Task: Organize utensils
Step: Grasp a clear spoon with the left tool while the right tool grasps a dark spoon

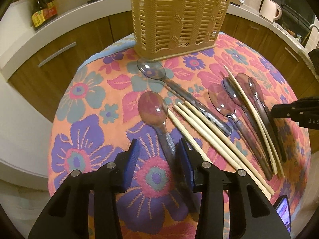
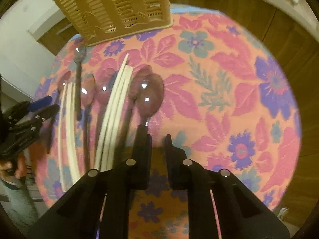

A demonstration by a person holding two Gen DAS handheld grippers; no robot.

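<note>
A tan slotted utensil basket (image 1: 177, 16) stands at the far edge of a round table with a floral cloth (image 1: 95, 99); it also shows in the right wrist view (image 2: 117, 6). Several clear plastic spoons and pale chopsticks lie on the cloth. My left gripper (image 1: 157, 149) is open, its blue pads on either side of the handle of the nearest spoon (image 1: 154, 109). My right gripper (image 2: 158, 139) is open; its left finger lies over the handle of the rightmost spoon (image 2: 149, 97). Chopsticks (image 2: 113, 107) lie just left of it. The right gripper also shows in the left wrist view (image 1: 295, 113).
Three chopsticks (image 1: 201, 127) lie right of my left gripper, by a long clear spoon (image 1: 151, 68). Wooden cabinets and a white counter ring the table, with sauce bottles (image 1: 41, 8) and a pink mug (image 1: 270, 8). A phone (image 1: 284, 213) sits at the table's near right edge.
</note>
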